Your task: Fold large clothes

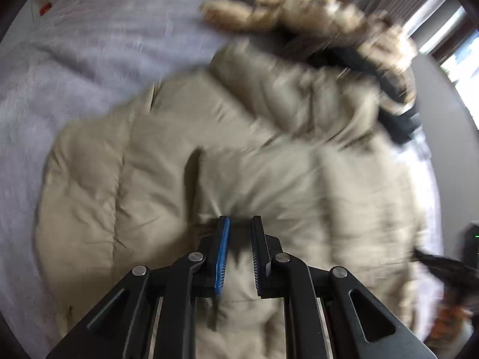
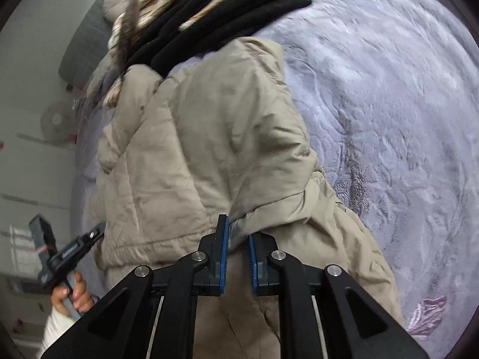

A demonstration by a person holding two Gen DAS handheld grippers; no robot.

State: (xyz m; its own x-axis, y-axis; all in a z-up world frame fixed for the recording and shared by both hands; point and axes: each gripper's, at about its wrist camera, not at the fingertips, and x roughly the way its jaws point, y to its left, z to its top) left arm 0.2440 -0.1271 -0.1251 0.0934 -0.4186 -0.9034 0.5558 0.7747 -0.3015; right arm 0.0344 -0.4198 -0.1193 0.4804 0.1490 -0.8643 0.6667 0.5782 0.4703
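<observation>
A beige puffy coat (image 1: 185, 161) lies spread on a lavender fleece bedcover (image 1: 98, 48); the left wrist view is blurred. Its hood, with tan fur trim (image 1: 302, 9) and black lining (image 1: 392, 89), lies at the upper right. My left gripper (image 1: 239, 223) is shut on a gathered fold of the coat near its middle. In the right wrist view my right gripper (image 2: 238, 229) is shut on a ridge of the coat (image 2: 191, 149), with greyish fabric pinched between the blue pads. The black hood lining (image 2: 239, 6) and fur trim (image 2: 140, 9) lie at the top.
The lavender bedcover (image 2: 389, 104) spreads wide to the right of the coat. A hand (image 2: 71, 296) holds the other gripper's body (image 2: 69, 251) at the coat's left edge. A grey headboard (image 2: 86, 42) and a white wall stand at the left. Windows (image 1: 461, 56) show at the right.
</observation>
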